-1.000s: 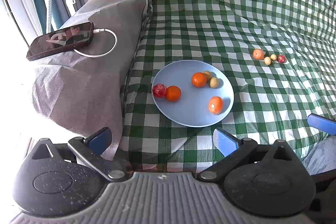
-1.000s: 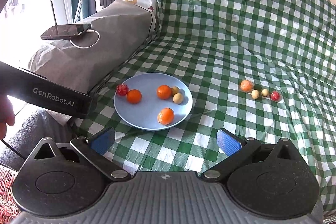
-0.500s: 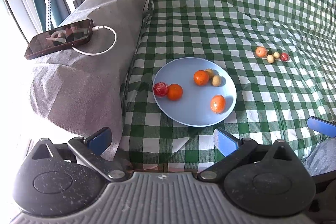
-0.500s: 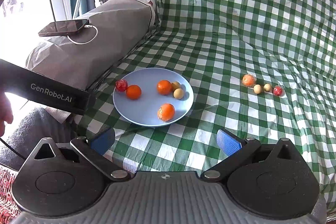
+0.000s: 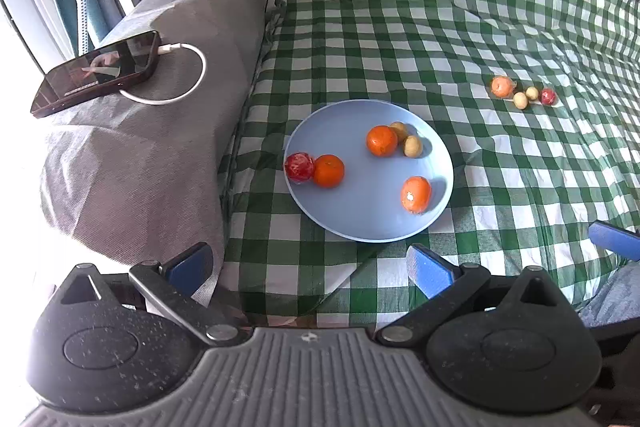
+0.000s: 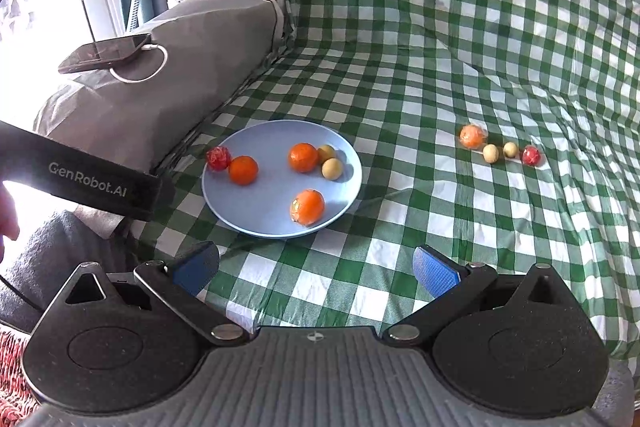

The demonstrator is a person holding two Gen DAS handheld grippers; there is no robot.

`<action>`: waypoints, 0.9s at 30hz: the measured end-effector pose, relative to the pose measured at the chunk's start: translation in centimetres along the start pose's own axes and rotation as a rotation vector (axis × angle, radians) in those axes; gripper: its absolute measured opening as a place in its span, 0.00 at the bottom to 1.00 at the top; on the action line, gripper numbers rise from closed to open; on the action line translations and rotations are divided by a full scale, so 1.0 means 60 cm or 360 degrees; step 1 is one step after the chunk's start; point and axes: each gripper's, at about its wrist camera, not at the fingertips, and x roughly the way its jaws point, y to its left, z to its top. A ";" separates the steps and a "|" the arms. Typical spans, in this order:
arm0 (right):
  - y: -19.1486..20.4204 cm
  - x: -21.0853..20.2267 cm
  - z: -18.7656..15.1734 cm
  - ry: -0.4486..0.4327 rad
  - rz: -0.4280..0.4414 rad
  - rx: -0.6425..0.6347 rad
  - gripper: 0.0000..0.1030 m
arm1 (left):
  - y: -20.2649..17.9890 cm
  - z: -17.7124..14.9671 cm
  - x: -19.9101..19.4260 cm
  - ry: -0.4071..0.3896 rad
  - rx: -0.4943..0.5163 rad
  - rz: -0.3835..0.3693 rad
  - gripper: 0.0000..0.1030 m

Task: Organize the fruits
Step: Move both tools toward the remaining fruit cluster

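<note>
A light blue plate [image 5: 360,215] [image 6: 256,219] lies on the green checked cloth. It holds three oranges, two small yellow fruits [image 5: 412,146] [image 6: 332,169] and a red wrapped fruit [image 5: 299,167] [image 6: 218,158] at its left rim. Further right on the cloth lie a wrapped orange [image 5: 502,86] [image 6: 473,136], two small yellow fruits [image 5: 520,100] [image 6: 491,153] and a small red fruit [image 5: 548,96] [image 6: 531,155] in a row. My left gripper [image 5: 308,267] is open and empty, short of the plate's near edge. My right gripper [image 6: 316,269] is open and empty, near the plate's front.
A grey covered armrest [image 5: 132,147] [image 6: 168,95] stands left of the plate, with a phone [image 5: 96,77] [image 6: 104,53] and white cable on top. The left gripper's black body [image 6: 88,177] shows in the right wrist view. Curtains hang at far left.
Both grippers have drifted slightly forward and up; the plate sits a little higher in both views. Both stay open and empty. The fruits have not moved.
</note>
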 end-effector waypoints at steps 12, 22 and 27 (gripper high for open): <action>-0.147 0.031 -0.002 -0.0024 -0.0255 0.0231 0.99 | -0.095 0.067 0.043 0.0021 0.0120 -0.0070 1.00; -0.356 0.074 -0.020 -0.0120 -0.0595 0.0436 0.99 | -0.272 0.170 0.140 0.0060 0.0160 -0.0342 1.00; -0.435 0.140 0.000 -0.0179 -0.0640 0.0438 0.99 | -0.357 0.221 0.221 0.0104 0.0087 -0.0425 1.00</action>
